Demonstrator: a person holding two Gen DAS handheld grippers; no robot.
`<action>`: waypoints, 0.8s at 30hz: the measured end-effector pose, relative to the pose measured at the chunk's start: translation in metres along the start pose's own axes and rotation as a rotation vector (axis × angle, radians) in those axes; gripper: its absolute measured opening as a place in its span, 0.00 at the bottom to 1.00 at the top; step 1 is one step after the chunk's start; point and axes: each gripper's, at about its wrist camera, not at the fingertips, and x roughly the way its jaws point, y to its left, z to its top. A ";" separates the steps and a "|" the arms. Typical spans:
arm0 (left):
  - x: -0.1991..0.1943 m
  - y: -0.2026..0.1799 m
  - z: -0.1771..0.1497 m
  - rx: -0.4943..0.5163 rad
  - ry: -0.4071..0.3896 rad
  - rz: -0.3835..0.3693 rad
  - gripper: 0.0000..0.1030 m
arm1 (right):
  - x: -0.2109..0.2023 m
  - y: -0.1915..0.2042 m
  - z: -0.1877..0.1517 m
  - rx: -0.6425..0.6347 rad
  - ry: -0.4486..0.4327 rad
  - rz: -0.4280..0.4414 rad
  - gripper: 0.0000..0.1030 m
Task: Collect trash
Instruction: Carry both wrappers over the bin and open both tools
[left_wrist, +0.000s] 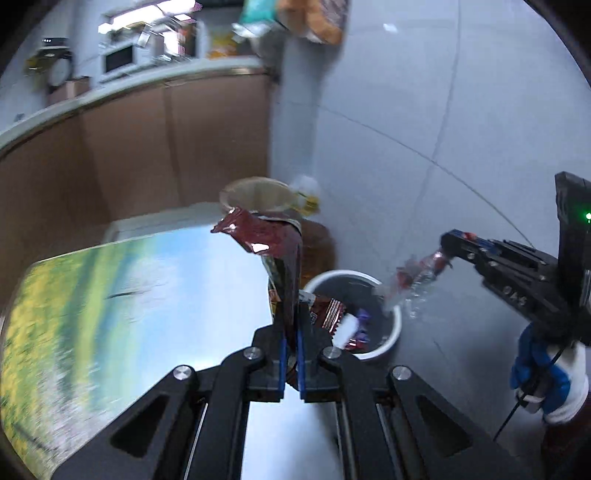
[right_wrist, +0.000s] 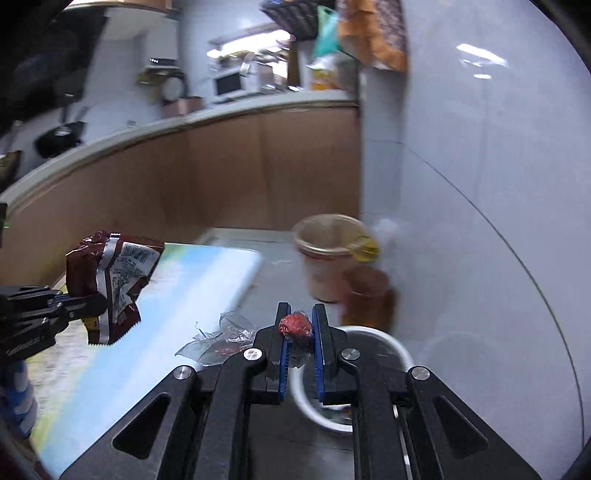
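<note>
My left gripper (left_wrist: 291, 341) is shut on a dark red snack wrapper (left_wrist: 266, 240) and holds it upright above the table, just left of a white trash cup (left_wrist: 391, 336) that holds several wrappers. My right gripper (right_wrist: 298, 334) is shut on a clear crinkled wrapper with a red candy (right_wrist: 295, 324) in it, above the white cup (right_wrist: 303, 395). In the left wrist view the right gripper (left_wrist: 448, 245) holds that clear wrapper (left_wrist: 413, 280) over the cup's right rim. In the right wrist view the left gripper (right_wrist: 86, 304) holds the red wrapper (right_wrist: 110, 280) at the left.
A beige instant-noodle cup (right_wrist: 328, 254) and a brown cup (right_wrist: 367, 295) stand behind the white cup by the white wall. More clear wrapper (right_wrist: 218, 341) lies on the landscape-print table mat (right_wrist: 147, 332). A wooden counter (right_wrist: 221, 177) runs behind the table.
</note>
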 end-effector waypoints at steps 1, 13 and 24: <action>0.012 -0.006 0.004 0.005 0.015 -0.010 0.04 | 0.007 -0.006 -0.002 0.000 0.008 -0.025 0.11; 0.181 -0.063 0.042 0.060 0.195 -0.075 0.05 | 0.126 -0.065 -0.023 0.019 0.173 -0.203 0.12; 0.238 -0.057 0.036 -0.042 0.249 -0.130 0.50 | 0.169 -0.081 -0.043 0.026 0.239 -0.275 0.39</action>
